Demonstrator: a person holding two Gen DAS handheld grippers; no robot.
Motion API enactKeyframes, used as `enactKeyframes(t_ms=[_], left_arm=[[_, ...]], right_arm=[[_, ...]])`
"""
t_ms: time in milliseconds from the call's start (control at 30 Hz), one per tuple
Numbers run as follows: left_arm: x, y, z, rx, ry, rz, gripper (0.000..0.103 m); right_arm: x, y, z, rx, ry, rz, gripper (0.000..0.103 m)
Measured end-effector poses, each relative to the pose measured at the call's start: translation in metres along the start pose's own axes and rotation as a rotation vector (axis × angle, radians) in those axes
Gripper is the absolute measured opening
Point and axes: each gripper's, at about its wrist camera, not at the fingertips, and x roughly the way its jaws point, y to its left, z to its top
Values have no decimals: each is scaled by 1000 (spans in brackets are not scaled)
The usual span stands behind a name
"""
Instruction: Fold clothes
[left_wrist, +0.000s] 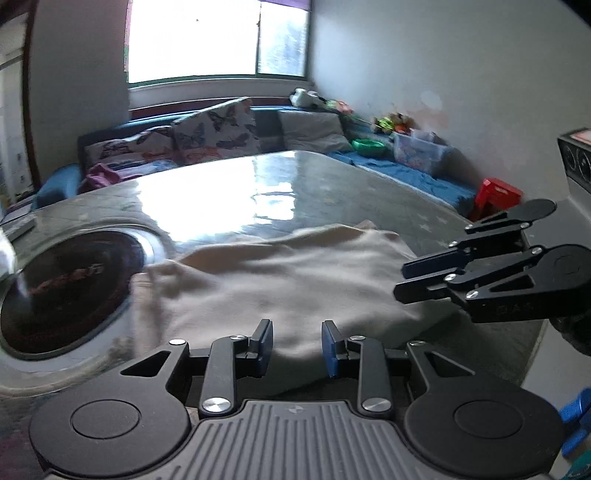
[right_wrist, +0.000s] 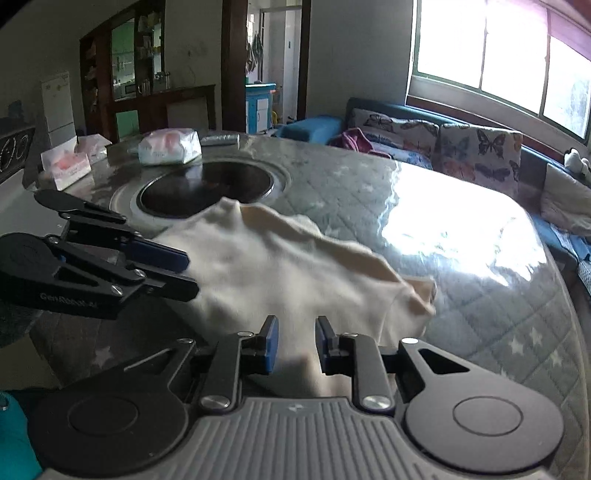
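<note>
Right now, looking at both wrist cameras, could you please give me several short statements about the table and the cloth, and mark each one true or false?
1. A cream garment lies on the table. True.
2. The garment is already folded into a neat square. False: it lies rumpled and spread out.
3. A dark round inset sits in the table beyond the garment. True.
4. The table is bare apart from the garment. False: a white packet and a tissue box stand at its far side.
5. The left gripper and the right gripper both have cloth between their fingers. True.
</note>
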Motion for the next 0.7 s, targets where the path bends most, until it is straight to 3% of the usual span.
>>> enactKeyframes(t_ms=[200,333,700], left_arm=[[-2,26,-7,-73,26,55,32],[-4,32,-14,-96,41,50,32],[-7,39,-12,-126,40,58,32]], right_arm=[[17,0,11,10,-14,25,21],[32,0,5,21,29,33,21],[27,2,8,13,26,29,22]])
